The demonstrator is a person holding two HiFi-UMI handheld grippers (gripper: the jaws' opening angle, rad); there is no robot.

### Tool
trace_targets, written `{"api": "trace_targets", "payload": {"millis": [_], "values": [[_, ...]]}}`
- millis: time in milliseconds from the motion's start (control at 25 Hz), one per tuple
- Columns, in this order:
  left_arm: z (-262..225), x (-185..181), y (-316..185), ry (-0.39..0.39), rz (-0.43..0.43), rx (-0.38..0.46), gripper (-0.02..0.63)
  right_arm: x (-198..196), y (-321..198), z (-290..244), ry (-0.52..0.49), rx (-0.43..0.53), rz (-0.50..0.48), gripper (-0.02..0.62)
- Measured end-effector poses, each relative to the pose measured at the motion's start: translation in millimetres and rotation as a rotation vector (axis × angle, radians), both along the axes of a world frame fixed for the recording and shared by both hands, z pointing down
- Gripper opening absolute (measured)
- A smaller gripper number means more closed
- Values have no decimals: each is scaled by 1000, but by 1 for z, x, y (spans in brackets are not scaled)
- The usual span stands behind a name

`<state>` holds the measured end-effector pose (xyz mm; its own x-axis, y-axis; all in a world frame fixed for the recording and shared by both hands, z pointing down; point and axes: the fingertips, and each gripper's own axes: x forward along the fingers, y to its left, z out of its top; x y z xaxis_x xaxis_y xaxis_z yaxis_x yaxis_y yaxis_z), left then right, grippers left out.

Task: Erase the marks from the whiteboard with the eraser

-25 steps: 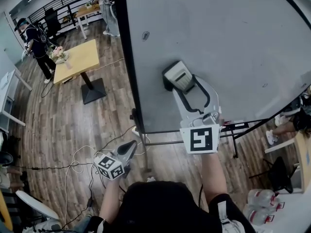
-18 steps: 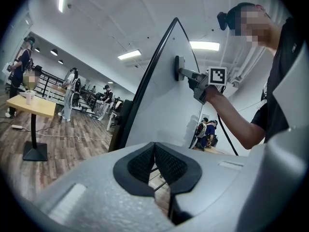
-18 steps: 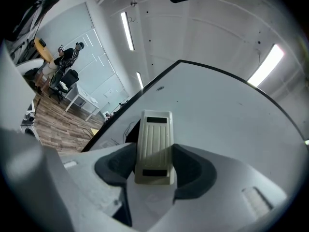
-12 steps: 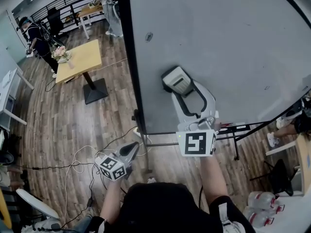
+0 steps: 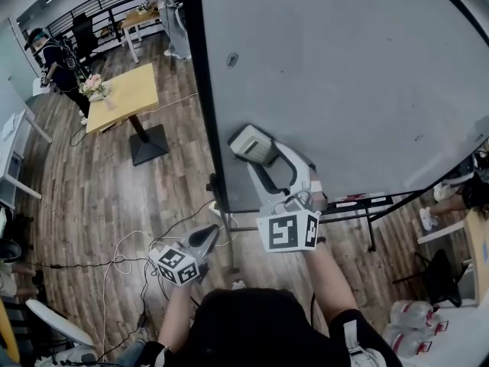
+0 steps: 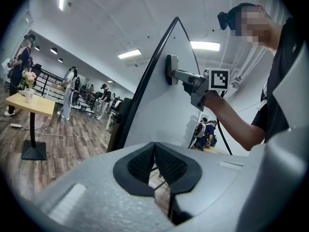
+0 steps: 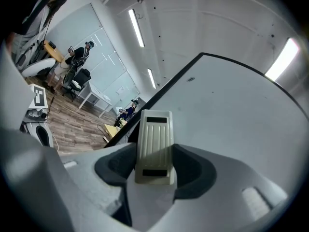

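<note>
So the right gripper (image 7: 155, 170) is clamping the eraser (image 7: 153, 138) between its jaws, and the eraser is lying flat against the whiteboard (image 5: 344, 67). The left gripper (image 6: 154, 164) is hanging off to the side, jaws pressed together on nothing. Looks like mid-wipe to me. A small dark mark (image 5: 232, 59) is sitting well ahead of the right jaw tips, so I'm guessing the next stroke needs pushing forward over it, flat and firm.
</note>
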<state>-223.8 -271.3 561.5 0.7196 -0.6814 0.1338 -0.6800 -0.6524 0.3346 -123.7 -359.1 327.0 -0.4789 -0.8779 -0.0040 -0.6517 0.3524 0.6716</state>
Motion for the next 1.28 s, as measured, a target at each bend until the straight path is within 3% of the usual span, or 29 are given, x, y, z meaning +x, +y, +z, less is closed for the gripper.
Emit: {"api": "trace_targets", "payload": {"millis": [600, 1280], "values": [[0, -4, 5, -3, -13, -5, 11, -19, 4, 28, 42, -65, -56, 238], [0, 2, 2, -8, 9, -4, 11, 45, -5, -32, -94, 30, 17, 238]]}}
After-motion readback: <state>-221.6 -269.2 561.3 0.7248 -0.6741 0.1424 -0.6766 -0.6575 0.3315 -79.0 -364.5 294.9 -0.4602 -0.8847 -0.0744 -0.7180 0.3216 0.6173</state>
